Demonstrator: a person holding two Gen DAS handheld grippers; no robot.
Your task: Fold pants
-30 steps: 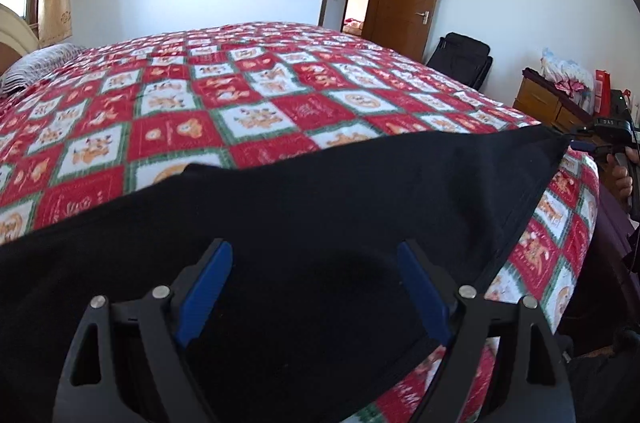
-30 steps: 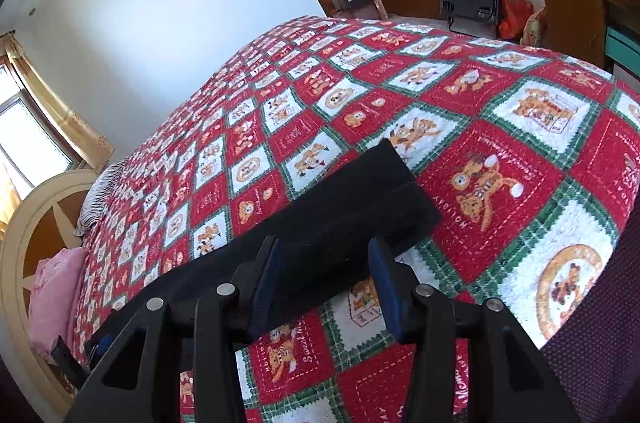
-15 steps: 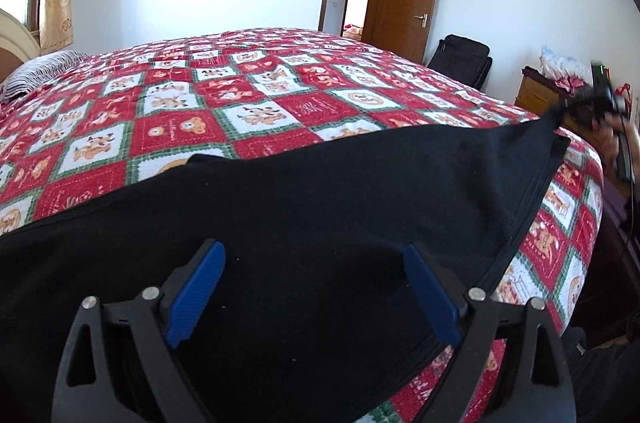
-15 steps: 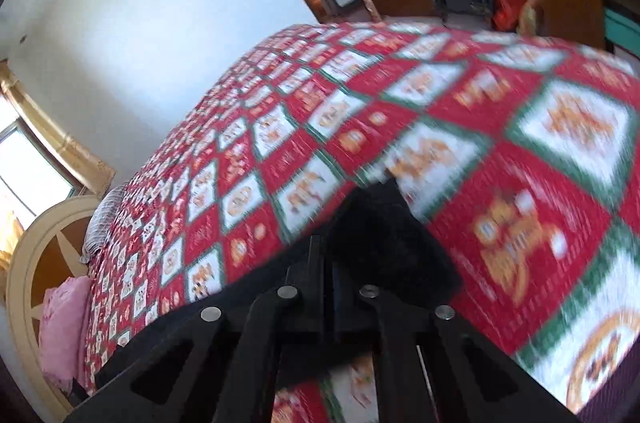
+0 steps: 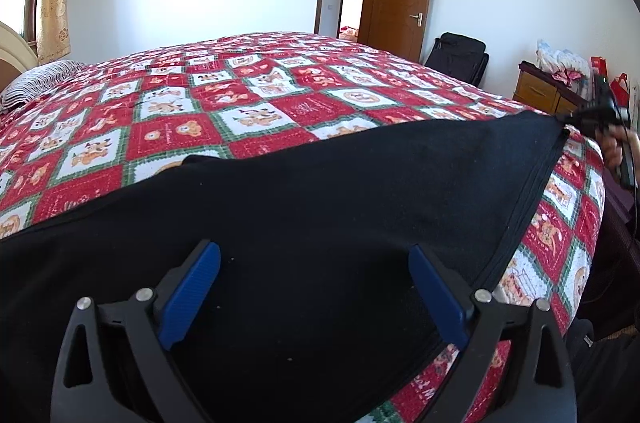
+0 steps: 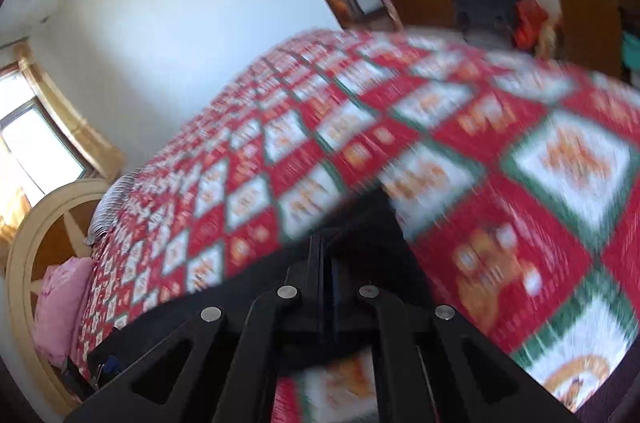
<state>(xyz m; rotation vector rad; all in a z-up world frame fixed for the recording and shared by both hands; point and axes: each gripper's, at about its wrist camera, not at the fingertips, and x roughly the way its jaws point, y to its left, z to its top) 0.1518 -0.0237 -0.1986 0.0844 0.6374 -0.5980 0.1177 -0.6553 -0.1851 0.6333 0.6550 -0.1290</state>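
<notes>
Fabric: soft black cloth pants (image 5: pixel 320 207) are lying limp across the red patchwork quilt (image 5: pixel 240 111).
Right gripper (image 6: pixel 326 263): pinching the hem corner tight.
Left gripper (image 5: pixel 314 287): jaws opening wide, gripping nothing.

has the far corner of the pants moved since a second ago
Yes. In the left wrist view the pants corner, pinched by the right claw, rose toward the wooden cabinet.
</notes>
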